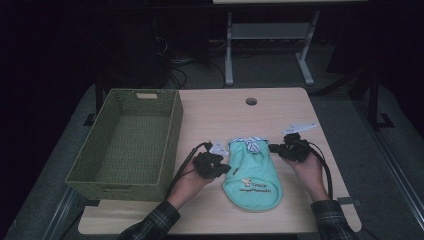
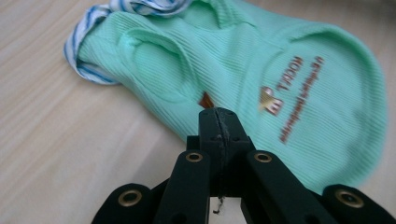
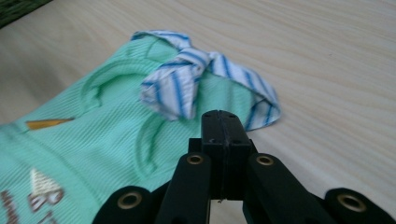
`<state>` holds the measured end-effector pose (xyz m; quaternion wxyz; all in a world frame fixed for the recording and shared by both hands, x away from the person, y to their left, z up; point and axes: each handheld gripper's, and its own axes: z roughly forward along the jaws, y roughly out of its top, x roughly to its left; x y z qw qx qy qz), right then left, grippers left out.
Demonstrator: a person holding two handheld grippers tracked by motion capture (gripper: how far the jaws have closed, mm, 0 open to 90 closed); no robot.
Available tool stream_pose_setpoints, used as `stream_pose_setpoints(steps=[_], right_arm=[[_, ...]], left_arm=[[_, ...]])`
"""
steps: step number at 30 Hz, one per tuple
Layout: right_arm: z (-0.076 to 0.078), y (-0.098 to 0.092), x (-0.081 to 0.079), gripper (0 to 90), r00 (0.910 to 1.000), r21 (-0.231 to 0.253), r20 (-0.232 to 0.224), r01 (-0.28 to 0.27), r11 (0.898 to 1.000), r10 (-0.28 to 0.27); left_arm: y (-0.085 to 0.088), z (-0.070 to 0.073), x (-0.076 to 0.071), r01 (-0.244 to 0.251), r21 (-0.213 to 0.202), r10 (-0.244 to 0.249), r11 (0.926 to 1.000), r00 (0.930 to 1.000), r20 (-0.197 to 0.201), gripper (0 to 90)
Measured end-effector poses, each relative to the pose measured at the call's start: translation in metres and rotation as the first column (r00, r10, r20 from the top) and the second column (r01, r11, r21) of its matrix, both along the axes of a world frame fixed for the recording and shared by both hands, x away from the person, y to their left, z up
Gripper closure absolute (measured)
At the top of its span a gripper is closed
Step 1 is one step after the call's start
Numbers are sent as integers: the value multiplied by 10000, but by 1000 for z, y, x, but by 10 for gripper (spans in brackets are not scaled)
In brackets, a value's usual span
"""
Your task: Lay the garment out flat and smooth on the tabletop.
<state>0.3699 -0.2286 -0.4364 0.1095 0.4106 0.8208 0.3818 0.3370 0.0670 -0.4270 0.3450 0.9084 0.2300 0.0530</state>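
Dim light fell across the pale wooden table, where a green woven basket stood empty at the left edge. Just right of it, the person's left gripper rested beside the left side of a mint-green pet shirt, which lay flat near the middle of the tabletop with its blue-striped collar pointing away from the person and its printed hem toward them. In the left gripper view the black jaws were clenched together with nothing between them, their tip hovering at the shirt's ribbed edge near an armhole. At the garment's right side, the right gripper sat level with the collar, and the right gripper view showed its jaws likewise pressed shut and empty, aimed at the striped bow and collar band. Neither tool appeared to have hold of the cloth. To move the shirt cleanly, each pair of jaws would probably need to spread first, then bite a single fold of fabric at opposite shoulders, lifting evenly so the garment hung straight rather than bunching on its way toward the basket.
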Motion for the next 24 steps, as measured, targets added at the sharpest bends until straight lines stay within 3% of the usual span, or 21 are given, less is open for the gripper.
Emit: stream_pose_setpoints(steps=[10, 20, 24], right_arm=[[-5, 0, -34, 897, 9987, -125, 41, -514, 9986, 514], [-23, -3, -60, 897, 9951, -398, -723, -709, 9967, 679], [-29, -2, -66, 897, 9940, -568, -792, -798, 9952, 752]], left_arm=[[-16, -19, 21, -121, 344, 119, 9993, 9999, 37, 893], [-23, -30, 20, 85, 758, -87, 9971, 10000, 13, 893], [-24, -30, 18, 132, 843, -140, 9964, 9999, 89, 893]])
